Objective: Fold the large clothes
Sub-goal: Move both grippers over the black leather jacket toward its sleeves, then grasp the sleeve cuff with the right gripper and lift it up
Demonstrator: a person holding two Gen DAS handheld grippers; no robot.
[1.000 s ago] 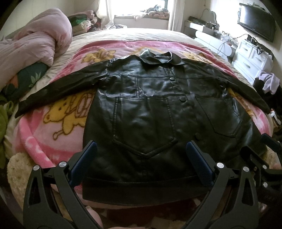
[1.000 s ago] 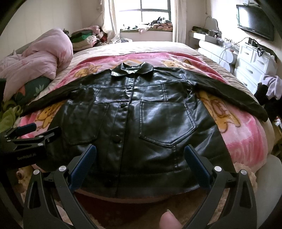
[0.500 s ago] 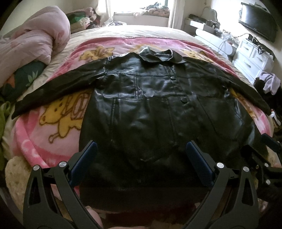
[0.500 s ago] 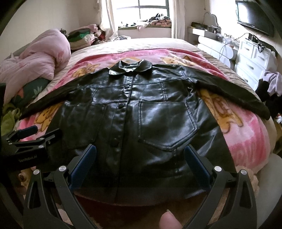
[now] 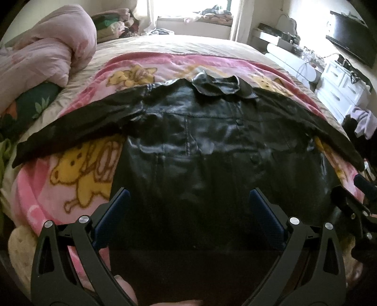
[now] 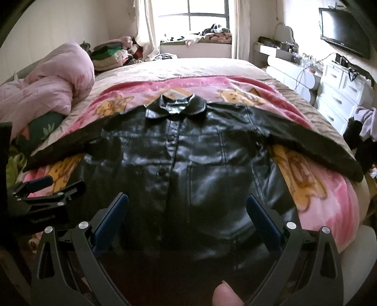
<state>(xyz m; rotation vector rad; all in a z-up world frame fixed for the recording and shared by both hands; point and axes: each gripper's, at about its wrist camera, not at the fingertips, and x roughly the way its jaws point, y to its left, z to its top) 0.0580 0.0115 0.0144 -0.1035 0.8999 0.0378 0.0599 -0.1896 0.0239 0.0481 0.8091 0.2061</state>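
A black leather jacket (image 5: 212, 146) lies flat, front up, on a pink cartoon blanket (image 5: 77, 179), collar away from me and sleeves spread to both sides. It also shows in the right wrist view (image 6: 188, 164). My left gripper (image 5: 188, 211) is open, low over the jacket's hem on its left half. My right gripper (image 6: 187, 214) is open over the hem on the right half. Each gripper shows at the edge of the other's view: the right one (image 5: 353, 200), the left one (image 6: 42, 190). The hem itself is dark and hard to make out.
The blanket covers a bed (image 6: 188, 68). A bundled pink duvet (image 6: 47, 80) lies at the left. White drawers (image 6: 341, 94) with clothes draped on them stand at the right, a TV (image 6: 344, 33) on the wall, a window (image 6: 207, 11) behind.
Both grippers have moved forward and down toward the jacket's hem. The jacket now fills more of both views. Both stay open.
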